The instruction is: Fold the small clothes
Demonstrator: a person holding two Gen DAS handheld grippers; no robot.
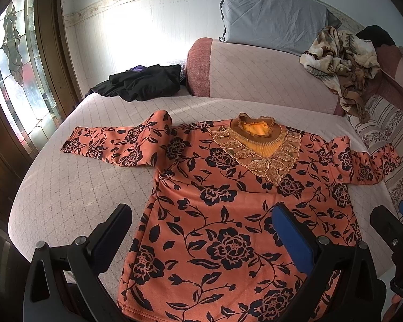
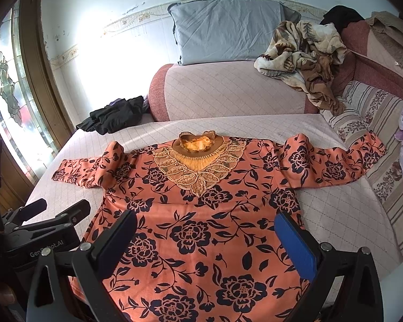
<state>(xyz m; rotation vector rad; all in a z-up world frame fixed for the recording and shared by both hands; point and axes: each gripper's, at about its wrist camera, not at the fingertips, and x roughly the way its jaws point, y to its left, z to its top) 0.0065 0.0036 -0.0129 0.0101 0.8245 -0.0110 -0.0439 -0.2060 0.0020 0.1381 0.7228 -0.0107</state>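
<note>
Both grippers, left [image 1: 201, 230] and right [image 2: 205, 237], gape wide and empty over the near hem of the flat top [image 2: 201, 214], sleeves reaching left-right.

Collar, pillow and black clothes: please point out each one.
Collar [image 2: 198, 145], right wrist view, on its yellow inside.
Pillow [image 2: 225, 29], right wrist view, on its middle.
Black clothes [image 1: 145, 83], left wrist view, on the pile's middle.
</note>
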